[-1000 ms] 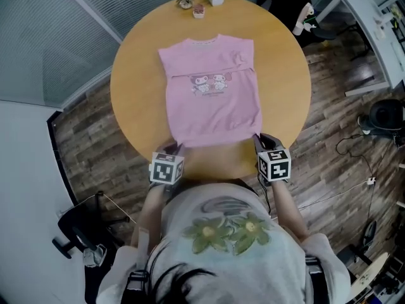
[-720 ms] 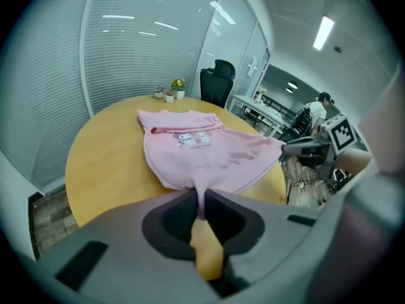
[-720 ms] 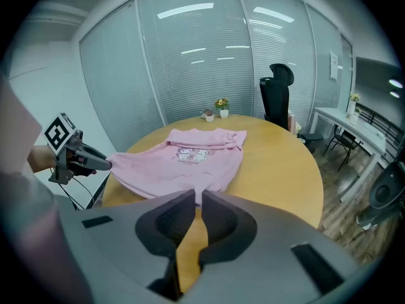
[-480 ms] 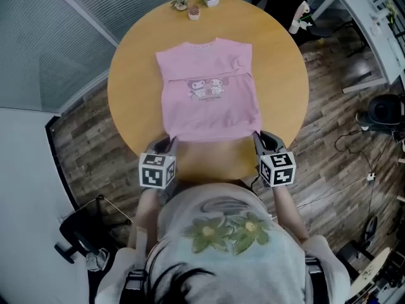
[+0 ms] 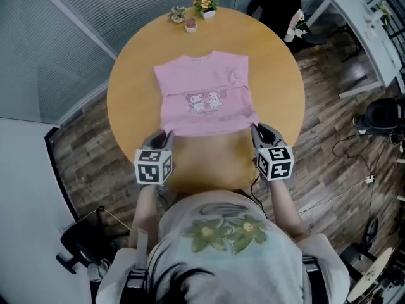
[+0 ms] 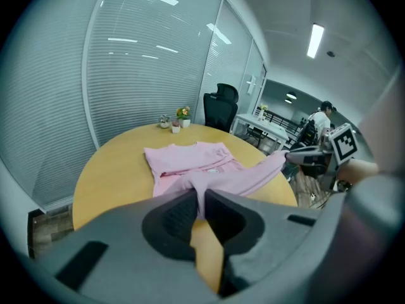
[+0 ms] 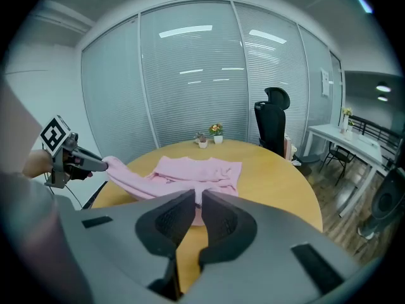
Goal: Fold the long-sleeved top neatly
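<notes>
Pinching fingers on top, gripper-view only

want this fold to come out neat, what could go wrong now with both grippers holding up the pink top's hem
The left gripper and right gripper each pinch only a small corner of the pink long-sleeved fabric top; either could slip out. The raised hem hangs between them, so uneven travel may skew the fold. The sleeve folded across the chest could shift on the round wooden table.
</notes>
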`<action>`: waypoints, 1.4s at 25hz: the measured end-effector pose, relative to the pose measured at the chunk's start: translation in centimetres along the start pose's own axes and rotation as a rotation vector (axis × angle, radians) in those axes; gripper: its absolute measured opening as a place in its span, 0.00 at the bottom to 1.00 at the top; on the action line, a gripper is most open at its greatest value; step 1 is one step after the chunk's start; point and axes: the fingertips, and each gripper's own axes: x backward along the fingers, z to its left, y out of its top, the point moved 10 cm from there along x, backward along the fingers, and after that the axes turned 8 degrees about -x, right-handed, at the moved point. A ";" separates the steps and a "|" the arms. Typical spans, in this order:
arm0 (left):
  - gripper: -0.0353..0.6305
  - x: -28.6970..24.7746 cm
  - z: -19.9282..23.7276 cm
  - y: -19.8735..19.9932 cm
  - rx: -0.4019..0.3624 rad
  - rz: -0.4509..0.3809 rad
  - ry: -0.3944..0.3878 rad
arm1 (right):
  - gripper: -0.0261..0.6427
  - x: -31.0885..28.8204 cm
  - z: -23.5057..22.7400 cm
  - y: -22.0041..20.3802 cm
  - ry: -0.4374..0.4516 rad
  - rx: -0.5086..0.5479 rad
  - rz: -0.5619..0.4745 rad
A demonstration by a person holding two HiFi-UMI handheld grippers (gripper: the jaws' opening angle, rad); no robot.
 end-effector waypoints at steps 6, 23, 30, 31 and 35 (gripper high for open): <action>0.12 -2.2 2.2 2.8 0.029 -0.008 0.019 | 0.11 -3.1 -0.8 3.0 -0.002 0.000 -0.023; 0.12 -11.8 9.2 9.7 0.133 0.037 -0.014 | 0.11 -15.3 -4.6 9.9 -0.016 -0.046 0.003; 0.12 -16.9 12.6 11.3 0.187 0.068 -0.005 | 0.11 -20.9 -5.9 11.5 -0.021 -0.031 0.045; 0.12 -17.8 13.0 11.4 0.186 0.079 0.001 | 0.11 -21.8 -6.1 11.5 -0.023 -0.031 0.056; 0.12 -21.0 13.8 11.7 0.172 0.138 0.022 | 0.11 -25.2 -7.3 11.2 -0.032 -0.075 0.105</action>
